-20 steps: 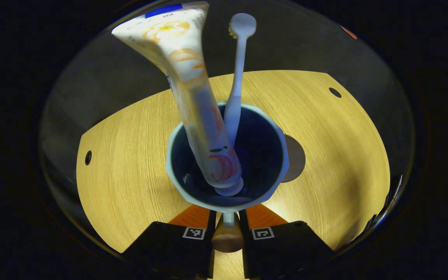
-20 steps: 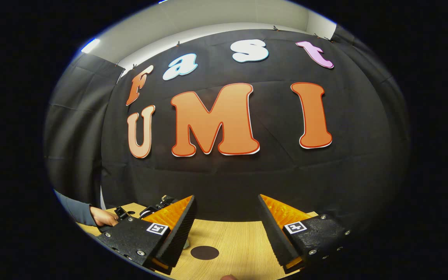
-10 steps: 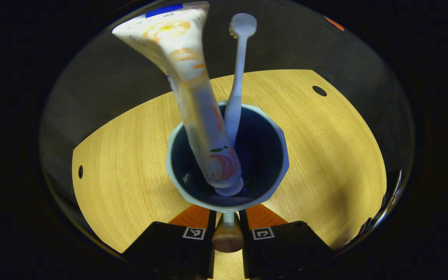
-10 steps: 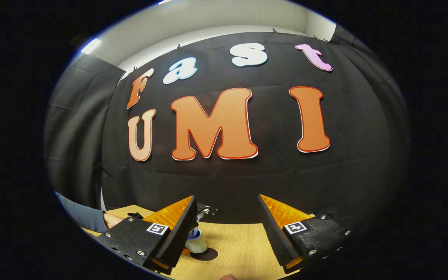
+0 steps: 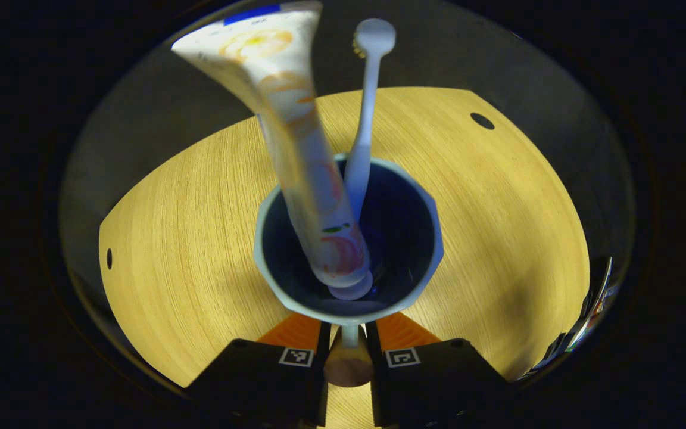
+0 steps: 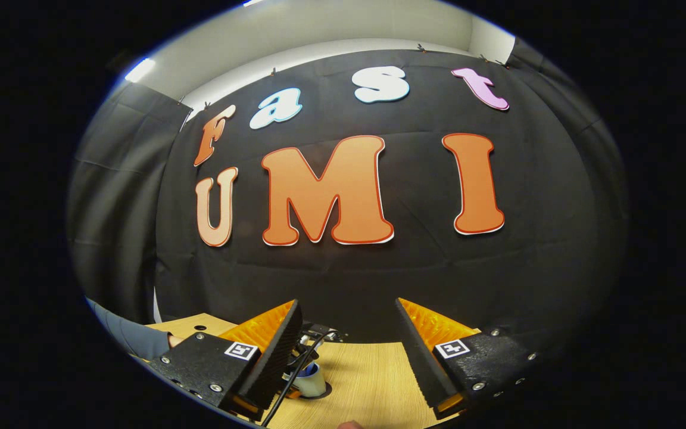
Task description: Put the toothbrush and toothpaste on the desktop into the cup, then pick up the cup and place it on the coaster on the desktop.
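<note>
L gripper is clamped on the near rim of the pale-blue faceted ceramic cup, white printed toothpaste tube and white toothbrush upright inside; dark round coaster sits directly under cup; R gripper gapes, idle.

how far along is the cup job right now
Done: the toothpaste and toothbrush stand in the cup. In hand: the left gripper has its jaws shut on the cup's handle. The right gripper is open. Left: releasing the cup; whether it sits on the coaster cannot be told.
</note>
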Available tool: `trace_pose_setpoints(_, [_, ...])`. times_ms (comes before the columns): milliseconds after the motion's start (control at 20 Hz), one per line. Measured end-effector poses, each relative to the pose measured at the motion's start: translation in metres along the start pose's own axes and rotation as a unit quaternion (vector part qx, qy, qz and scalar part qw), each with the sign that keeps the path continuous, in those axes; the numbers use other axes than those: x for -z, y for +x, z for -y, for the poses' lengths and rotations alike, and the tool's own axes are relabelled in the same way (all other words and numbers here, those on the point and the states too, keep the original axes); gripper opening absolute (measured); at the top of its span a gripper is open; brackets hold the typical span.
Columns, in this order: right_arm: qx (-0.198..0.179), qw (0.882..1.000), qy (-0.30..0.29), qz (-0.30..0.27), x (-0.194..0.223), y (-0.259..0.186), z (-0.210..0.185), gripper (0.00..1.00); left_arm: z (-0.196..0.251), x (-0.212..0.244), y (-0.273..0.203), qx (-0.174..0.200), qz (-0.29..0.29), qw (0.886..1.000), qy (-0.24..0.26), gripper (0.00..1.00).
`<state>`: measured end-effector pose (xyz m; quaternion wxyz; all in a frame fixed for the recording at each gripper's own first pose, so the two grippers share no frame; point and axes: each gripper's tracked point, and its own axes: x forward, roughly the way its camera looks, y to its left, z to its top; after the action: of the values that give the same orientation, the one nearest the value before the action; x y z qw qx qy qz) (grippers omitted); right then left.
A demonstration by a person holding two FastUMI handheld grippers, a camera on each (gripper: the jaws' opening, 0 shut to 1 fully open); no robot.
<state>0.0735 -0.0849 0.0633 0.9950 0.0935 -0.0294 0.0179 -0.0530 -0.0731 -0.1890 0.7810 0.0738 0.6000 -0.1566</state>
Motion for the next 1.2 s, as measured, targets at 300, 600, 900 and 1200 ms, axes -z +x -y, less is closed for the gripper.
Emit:
trace_pose_setpoints(300, [0.0,1.0,-0.002,0.005,-0.003,-0.002,-0.002,0.93,-0.002,0.001,-0.005,0.015,0.052,0.999,0.002,0.94])
trace_pose_setpoints(600, [0.0,1.0,-0.005,0.013,-0.008,-0.002,-0.009,0.93,-0.008,0.005,-0.042,0.024,0.145,0.989,0.0,0.99])
trace_pose_setpoints(900, [-0.013,1.0,-0.022,0.013,-0.008,-0.002,-0.03,0.93,-0.046,0.012,-0.1,-0.043,0.26,0.965,-0.005,0.99])
trace_pose_setpoints(1200, [-0.035,0.998,-0.051,0.015,-0.007,-0.002,-0.061,0.93,-0.06,0.009,-0.143,-0.112,0.367,0.923,-0.019,0.99])
